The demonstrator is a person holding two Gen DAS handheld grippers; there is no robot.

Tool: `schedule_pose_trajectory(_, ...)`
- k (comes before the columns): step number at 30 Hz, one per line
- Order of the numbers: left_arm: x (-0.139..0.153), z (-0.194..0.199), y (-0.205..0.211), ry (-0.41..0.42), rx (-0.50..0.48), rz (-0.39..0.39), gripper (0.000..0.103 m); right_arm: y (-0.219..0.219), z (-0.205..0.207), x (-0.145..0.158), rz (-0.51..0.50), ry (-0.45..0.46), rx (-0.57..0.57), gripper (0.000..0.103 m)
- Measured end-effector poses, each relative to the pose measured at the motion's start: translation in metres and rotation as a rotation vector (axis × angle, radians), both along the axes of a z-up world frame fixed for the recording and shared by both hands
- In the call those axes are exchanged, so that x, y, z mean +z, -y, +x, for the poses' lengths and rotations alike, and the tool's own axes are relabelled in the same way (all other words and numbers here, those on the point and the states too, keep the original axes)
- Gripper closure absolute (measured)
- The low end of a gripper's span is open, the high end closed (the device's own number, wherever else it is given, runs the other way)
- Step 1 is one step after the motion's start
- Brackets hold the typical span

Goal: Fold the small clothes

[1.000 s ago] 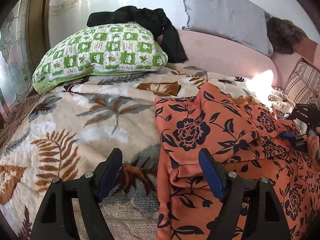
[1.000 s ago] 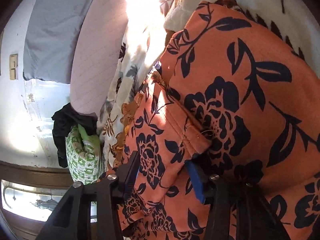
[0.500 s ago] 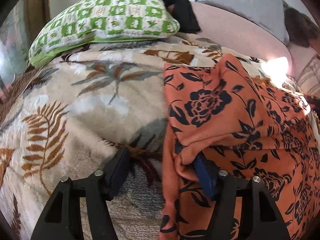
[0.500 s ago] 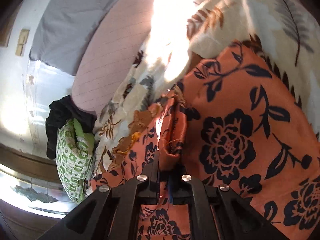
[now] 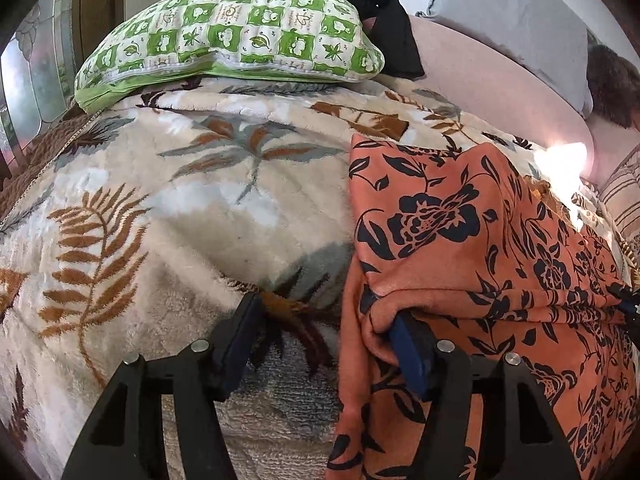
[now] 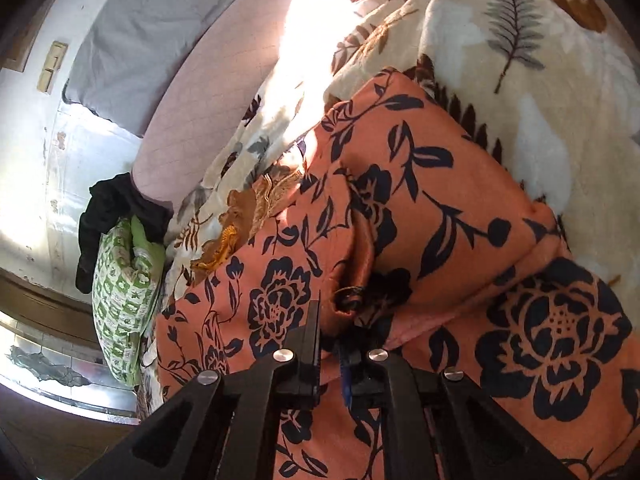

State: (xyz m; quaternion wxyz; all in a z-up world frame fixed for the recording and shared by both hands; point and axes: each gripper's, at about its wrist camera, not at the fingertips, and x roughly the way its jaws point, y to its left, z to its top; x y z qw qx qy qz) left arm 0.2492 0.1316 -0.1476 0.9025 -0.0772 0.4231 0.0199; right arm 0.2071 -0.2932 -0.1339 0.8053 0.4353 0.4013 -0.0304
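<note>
Far left in the left wrist view: window w/ patterned glass (image 5: 28, 80), wood frame beside it. Next, green-and-white checked pillow (image 5: 232, 28) on the cream fleece blanket w/ brown fern print (image 5: 160, 208), black crumpled garment (image 5: 384, 12) draped behind the pillow. Further right a pink padded headboard (image 5: 492, 80) w/ grey pillow (image 5: 516, 12) leaning on it, bright sun patch at the far right.

Task item, the orange fabric garment w/ dark navy flower print (image 5: 472, 248), lies on the blanket's right half, top layer folded over, fold edge running across toward the right.

Left gripper (image 5: 324, 344) angled down at the bed, jaws wide apart: left finger on bare blanket, right blue pad tucked under the folded orange layer. Not pinching anything. Vs 1 s ago the jaws have narrowed a bit and the gripper has dropped closer, pad now under the cloth.

Right gripper (image 6: 332, 344) also tilted down, rolled sideways. Jaws nearly together, clamped on a bunched hem of the orange garment (image 6: 420, 184), which rises from between the fingers. 1 s ago it was open w/ cloth between the pads; since then it closed on the cloth and the pinched bit now stands more lifted.
</note>
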Motion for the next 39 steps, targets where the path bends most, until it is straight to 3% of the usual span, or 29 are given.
schedule_pose_trajectory(5,0.0,0.0,-0.001,0.002,0.001,-0.007,0.038,0.004,0.007,-0.017,0.114,-0.007,-0.044,0.088)
schedule_pose_trajectory(10,-0.001,-0.002,-0.013,0.023,0.043,-0.098,0.038,0.002,-0.004,0.044,-0.068,0.121,-0.011,0.093)
schedule_pose_trajectory(12,-0.001,-0.003,-0.016,0.033,0.061,-0.123,0.038,0.005,-0.009,0.054,-0.137,0.122,-0.001,0.093)
schedule_pose_trajectory(16,-0.001,-0.005,-0.017,0.037,0.074,-0.129,0.038,0.031,-0.021,0.019,-0.125,0.013,-0.102,0.093)
schedule_pose_trajectory(18,0.0,-0.005,-0.015,0.03,0.067,-0.116,0.038,0.036,-0.019,-0.004,-0.086,-0.056,-0.06,0.089)
schedule_pose_trajectory(21,0.003,-0.009,-0.009,0.014,0.05,-0.074,0.037,0.043,-0.025,0.003,-0.132,-0.034,-0.053,0.087)
schedule_pose_trajectory(22,0.006,-0.012,-0.007,0.014,0.044,-0.064,0.037,0.044,-0.028,0.012,-0.156,-0.017,-0.065,0.083)
schedule_pose_trajectory(23,0.01,-0.017,-0.005,0.022,0.038,-0.052,0.037,0.045,-0.03,0.021,-0.165,0.008,-0.077,0.062)
schedule_pose_trajectory(24,0.014,-0.022,-0.003,0.035,0.029,-0.037,0.037,0.044,-0.03,0.03,-0.162,0.041,-0.079,0.027)
schedule_pose_trajectory(25,0.018,-0.027,0.0,0.05,0.018,-0.021,0.037,0.041,-0.028,0.039,-0.177,0.066,-0.068,0.019)
schedule_pose_trajectory(28,0.035,-0.04,0.007,0.138,-0.005,0.014,0.037,0.02,-0.001,0.057,-0.265,0.077,0.054,0.018)
schedule_pose_trajectory(30,0.044,-0.043,0.008,0.205,0.004,0.042,0.037,0.008,0.023,0.054,-0.316,0.025,0.125,0.019)
schedule_pose_trajectory(32,0.044,-0.034,0.007,0.215,0.003,0.052,0.033,0.003,0.046,0.043,-0.37,-0.037,0.155,0.021)
schedule_pose_trajectory(34,0.034,-0.018,0.008,0.169,-0.012,0.057,0.033,0.006,0.063,0.028,-0.383,-0.11,0.176,0.042)
schedule_pose_trajectory(35,0.027,-0.01,0.008,0.127,-0.031,0.056,0.033,0.004,0.071,0.02,-0.392,-0.153,0.205,0.069)
schedule_pose_trajectory(38,0.008,0.005,0.006,0.019,-0.037,0.017,0.032,-0.017,0.078,0.023,-0.534,-0.177,0.295,0.095)
schedule_pose_trajectory(39,0.005,0.007,0.004,0.003,-0.034,0.001,0.032,-0.022,0.075,0.033,-0.589,-0.153,0.299,0.095)
